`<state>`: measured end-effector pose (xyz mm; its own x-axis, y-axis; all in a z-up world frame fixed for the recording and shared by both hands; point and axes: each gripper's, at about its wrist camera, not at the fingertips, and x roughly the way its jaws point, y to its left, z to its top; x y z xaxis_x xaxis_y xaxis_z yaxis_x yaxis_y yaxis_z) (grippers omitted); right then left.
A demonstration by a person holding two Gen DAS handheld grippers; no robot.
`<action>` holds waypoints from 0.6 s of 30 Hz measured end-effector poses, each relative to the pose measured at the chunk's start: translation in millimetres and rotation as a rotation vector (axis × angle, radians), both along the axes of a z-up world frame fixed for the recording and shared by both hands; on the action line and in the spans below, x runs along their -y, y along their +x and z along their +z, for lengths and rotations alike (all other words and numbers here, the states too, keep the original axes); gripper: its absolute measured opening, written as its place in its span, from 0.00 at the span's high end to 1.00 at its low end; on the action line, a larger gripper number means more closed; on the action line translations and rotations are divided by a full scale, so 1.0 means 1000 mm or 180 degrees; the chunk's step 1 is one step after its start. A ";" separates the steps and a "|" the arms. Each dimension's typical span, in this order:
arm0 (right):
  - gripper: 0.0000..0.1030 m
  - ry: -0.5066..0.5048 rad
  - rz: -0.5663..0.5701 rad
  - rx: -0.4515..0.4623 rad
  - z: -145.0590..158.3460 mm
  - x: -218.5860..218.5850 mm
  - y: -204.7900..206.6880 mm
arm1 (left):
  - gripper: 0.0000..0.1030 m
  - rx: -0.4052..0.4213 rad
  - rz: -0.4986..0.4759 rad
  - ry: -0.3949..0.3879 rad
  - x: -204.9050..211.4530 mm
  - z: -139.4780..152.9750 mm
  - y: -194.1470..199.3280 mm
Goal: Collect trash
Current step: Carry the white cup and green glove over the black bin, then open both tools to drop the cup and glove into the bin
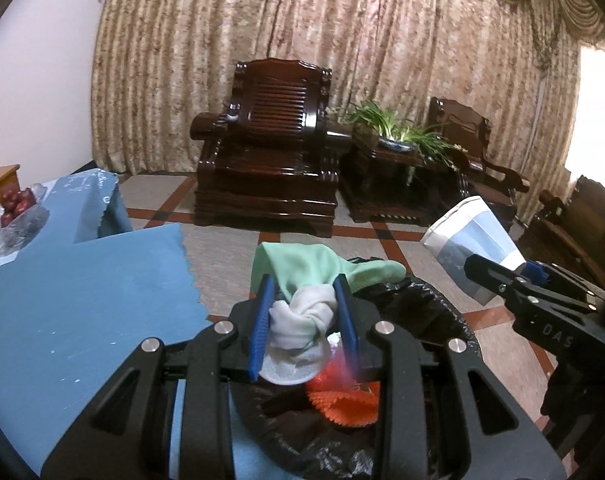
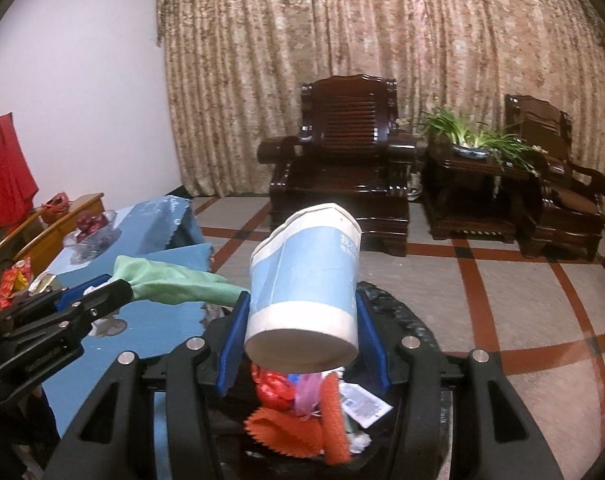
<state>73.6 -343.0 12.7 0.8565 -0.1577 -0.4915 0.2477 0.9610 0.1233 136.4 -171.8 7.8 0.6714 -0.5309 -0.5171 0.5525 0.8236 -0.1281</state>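
Note:
My left gripper (image 1: pixel 304 292) is shut on a green and white cloth (image 1: pixel 302 276), held over the open bin with a black bag (image 1: pixel 422 312). The cloth also shows in the right wrist view (image 2: pixel 174 280), sticking out of the left gripper (image 2: pixel 118 290). My right gripper (image 2: pixel 302 312) is shut on a blue and white paper cup (image 2: pixel 306 280), tilted with its base toward the camera, above the same bin (image 2: pixel 398 312). The cup shows at the right in the left wrist view (image 1: pixel 470 244), held by the right gripper (image 1: pixel 506 276). Orange netting (image 2: pixel 298 428) and wrappers lie in the bin.
A table with a blue cloth (image 1: pixel 82 288) is left of the bin, with a bowl of red fruit (image 1: pixel 18 204) at its far end. Dark wooden armchairs (image 1: pixel 266 152) and a side table with a plant (image 1: pixel 394 132) stand by the curtain across the tiled floor.

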 end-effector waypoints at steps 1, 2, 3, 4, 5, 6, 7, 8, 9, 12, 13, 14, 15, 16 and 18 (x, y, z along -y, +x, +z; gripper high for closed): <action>0.50 0.0000 -0.0017 -0.0009 -0.001 0.003 0.000 | 0.71 -0.0025 -0.0029 0.0005 0.006 -0.003 0.003; 0.50 -0.0002 -0.0029 -0.0015 -0.002 0.007 0.000 | 0.71 -0.0033 -0.0039 0.0011 0.010 -0.005 0.004; 0.50 -0.0006 -0.0046 -0.0027 -0.004 0.010 0.001 | 0.71 -0.0037 -0.0052 0.0019 0.013 -0.007 0.006; 0.50 -0.0010 -0.0055 -0.0038 -0.006 0.012 0.002 | 0.71 -0.0039 -0.0069 0.0034 0.020 -0.010 0.009; 0.50 -0.0012 -0.0069 -0.0055 -0.008 0.015 0.003 | 0.71 -0.0047 -0.0079 0.0043 0.024 -0.012 0.011; 0.50 -0.0011 -0.0081 -0.0070 -0.010 0.018 0.004 | 0.71 -0.0058 -0.0088 0.0048 0.028 -0.013 0.013; 0.50 -0.0010 -0.0092 -0.0082 -0.013 0.019 0.004 | 0.71 -0.0078 -0.0103 0.0055 0.033 -0.016 0.016; 0.50 -0.0010 -0.0100 -0.0093 -0.015 0.021 0.004 | 0.71 -0.0094 -0.0119 0.0064 0.039 -0.020 0.019; 0.50 -0.0009 -0.0112 -0.0110 -0.018 0.023 0.004 | 0.71 -0.0102 -0.0131 0.0071 0.042 -0.022 0.020; 0.50 0.0017 -0.0151 -0.0175 -0.028 0.032 0.007 | 0.71 -0.0149 -0.0177 0.0112 0.054 -0.033 0.026; 0.50 0.0027 -0.0168 -0.0198 -0.031 0.035 0.009 | 0.71 -0.0171 -0.0192 0.0131 0.059 -0.038 0.027; 0.50 0.0035 -0.0178 -0.0217 -0.034 0.038 0.010 | 0.71 -0.0200 -0.0203 0.0144 0.063 -0.042 0.030; 0.50 0.0047 -0.0186 -0.0236 -0.039 0.041 0.011 | 0.71 -0.0222 -0.0213 0.0146 0.066 -0.044 0.033; 0.50 0.0050 -0.0191 -0.0250 -0.041 0.043 0.012 | 0.71 -0.0255 -0.0225 0.0148 0.069 -0.049 0.036; 0.49 0.0059 -0.0198 -0.0288 -0.046 0.046 0.014 | 0.70 -0.0322 -0.0272 0.0156 0.075 -0.056 0.041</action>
